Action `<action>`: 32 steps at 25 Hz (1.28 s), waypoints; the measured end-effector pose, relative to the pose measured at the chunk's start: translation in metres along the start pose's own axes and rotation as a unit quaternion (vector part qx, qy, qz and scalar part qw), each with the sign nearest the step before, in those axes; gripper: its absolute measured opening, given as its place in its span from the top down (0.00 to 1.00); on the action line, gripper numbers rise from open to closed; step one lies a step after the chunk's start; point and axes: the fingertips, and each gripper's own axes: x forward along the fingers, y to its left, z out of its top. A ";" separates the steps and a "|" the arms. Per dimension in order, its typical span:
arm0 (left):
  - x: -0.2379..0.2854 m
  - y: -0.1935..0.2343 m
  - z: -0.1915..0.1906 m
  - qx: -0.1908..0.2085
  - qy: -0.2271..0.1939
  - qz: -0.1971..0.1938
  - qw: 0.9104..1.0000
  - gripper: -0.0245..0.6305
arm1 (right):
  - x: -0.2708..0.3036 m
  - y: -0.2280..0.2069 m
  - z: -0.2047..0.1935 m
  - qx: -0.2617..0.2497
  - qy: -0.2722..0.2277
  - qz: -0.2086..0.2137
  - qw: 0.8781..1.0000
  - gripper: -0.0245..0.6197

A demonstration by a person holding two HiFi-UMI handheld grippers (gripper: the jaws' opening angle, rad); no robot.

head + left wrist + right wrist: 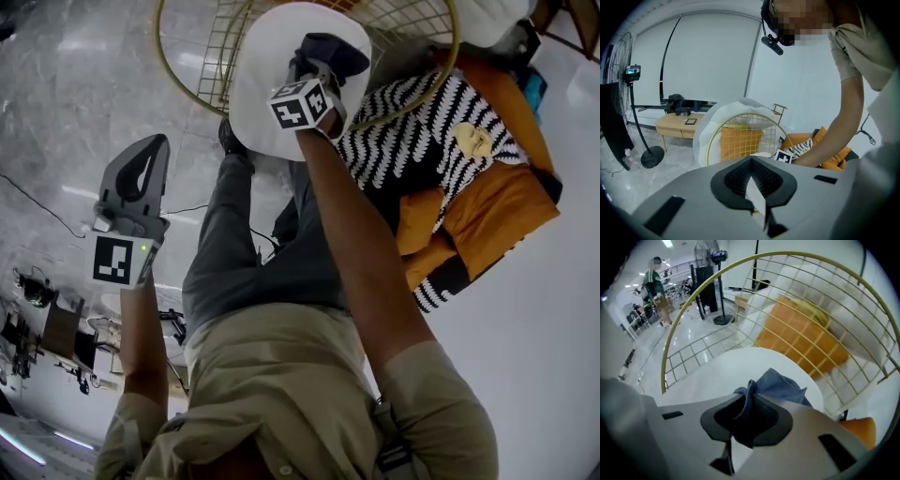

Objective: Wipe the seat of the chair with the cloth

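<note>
The chair has a round white seat (267, 89) and a gold wire back (202, 47). My right gripper (319, 58) is over the seat, shut on a crumpled blue cloth (339, 52) that rests on the seat's far side. In the right gripper view the cloth (780, 387) bunches out from between the right gripper's (749, 397) pads onto the white seat (717, 369). My left gripper (153, 142) hangs over the floor to the left of the chair, shut and empty. In its own view the left gripper (751, 161) points toward the chair's wire back (740, 136).
A sofa with orange cushions (492, 211) and a black-and-white zigzag blanket (422, 141) stands right of the chair. A floor fan (629, 75) and a low wooden table (677, 124) stand beyond it. A person (655, 287) stands far off. Cables (37, 211) lie on the floor.
</note>
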 end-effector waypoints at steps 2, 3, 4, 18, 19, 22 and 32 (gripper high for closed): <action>-0.004 0.002 -0.006 -0.004 0.002 0.004 1.000 0.94 | 0.007 0.038 0.022 -0.034 -0.013 0.038 0.999 0.87; -0.005 0.003 -0.008 -0.005 0.003 0.006 1.000 0.94 | 0.009 0.060 0.033 -0.056 -0.022 0.063 0.996 0.87; -0.007 0.004 -0.010 -0.007 0.003 0.008 1.000 0.94 | 0.009 0.081 0.042 -0.077 -0.030 0.089 0.993 0.87; 0.002 -0.009 0.011 0.005 -0.009 -0.001 1.000 0.94 | -0.019 0.005 -0.037 -0.071 -0.009 0.050 0.996 0.87; 0.005 -0.010 0.015 -0.002 -0.014 0.002 1.000 0.94 | -0.025 -0.017 -0.051 -0.053 -0.001 0.024 0.998 0.87; 0.013 -0.016 0.024 -0.008 -0.027 -0.002 1.000 0.94 | -0.043 -0.075 -0.092 0.008 0.024 -0.046 0.999 0.87; 0.009 -0.023 0.013 0.012 -0.006 -0.015 1.000 0.94 | -0.047 -0.078 -0.095 0.038 0.029 -0.053 0.997 0.87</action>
